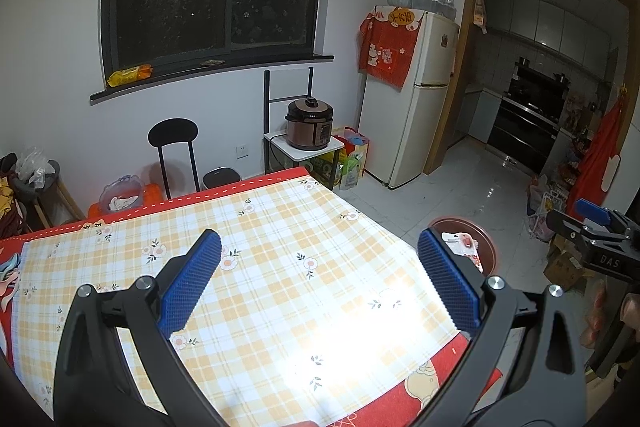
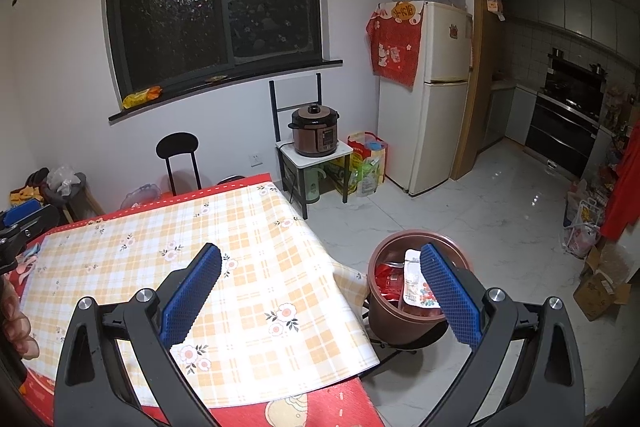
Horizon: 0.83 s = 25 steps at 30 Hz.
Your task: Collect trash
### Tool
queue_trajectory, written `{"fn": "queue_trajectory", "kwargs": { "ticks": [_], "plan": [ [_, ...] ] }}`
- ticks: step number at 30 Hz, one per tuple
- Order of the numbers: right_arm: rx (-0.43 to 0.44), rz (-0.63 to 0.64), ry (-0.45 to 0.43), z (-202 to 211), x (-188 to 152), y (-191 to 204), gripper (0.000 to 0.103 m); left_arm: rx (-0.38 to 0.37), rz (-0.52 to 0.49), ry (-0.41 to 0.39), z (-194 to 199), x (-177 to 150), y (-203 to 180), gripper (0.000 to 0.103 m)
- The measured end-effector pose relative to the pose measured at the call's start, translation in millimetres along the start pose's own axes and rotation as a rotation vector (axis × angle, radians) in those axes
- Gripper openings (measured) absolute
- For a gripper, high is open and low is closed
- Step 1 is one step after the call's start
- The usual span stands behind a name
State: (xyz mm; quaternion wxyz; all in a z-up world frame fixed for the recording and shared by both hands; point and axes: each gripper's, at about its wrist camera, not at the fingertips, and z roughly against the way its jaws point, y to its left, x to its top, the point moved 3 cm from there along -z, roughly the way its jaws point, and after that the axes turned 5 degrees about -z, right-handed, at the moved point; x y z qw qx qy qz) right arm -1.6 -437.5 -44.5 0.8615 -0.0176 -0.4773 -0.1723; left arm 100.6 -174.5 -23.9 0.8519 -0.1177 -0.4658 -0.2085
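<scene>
— Fingers [image 1: 192,287] of the left gripper [image 1: 318,291] stand spread wide with nothing between them, over the checked cloth of the bench [image 1: 280,267]. What else does the left wrist view give?

— At 3 o'clock of the bench edge, a brown bin [image 1: 476,239] sits lower down, mostly hidden behind the right-hand blue pad; a white and red wrapper [image 1: 464,245] shows inside it. At the far 3 o'clock edge the right gripper [image 1: 600,227] appears from the side, its fingers apparently apart, a hand [image 1: 630,311] below it.

— And the right wrist view?

— Its right gripper [image 2: 320,295] is equally wide open and holds nothing. The bench [image 2: 160,255] lies under its left finger. The bin [image 2: 400,323] stands on a dark stool at 3 o'clock, just beside the bench corner, with red wrappers [image 2: 386,281] and a white packet [image 2: 416,285] inside. At 9 o'clock, part of the left gripper [image 2: 24,223] shows.
</scene>
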Motion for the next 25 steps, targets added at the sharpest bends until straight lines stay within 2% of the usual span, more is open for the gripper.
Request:
{"fn": "queue_trajectory", "kwargs": {
  "ticks": [25],
  "plan": [
    [-0.004, -0.001, 0.031, -12.7, -4.3, -15.6, 0.098, 0.007, -0.009, 0.032, -8.8, -7.3, -13.4, 0.097]
  ]
}}
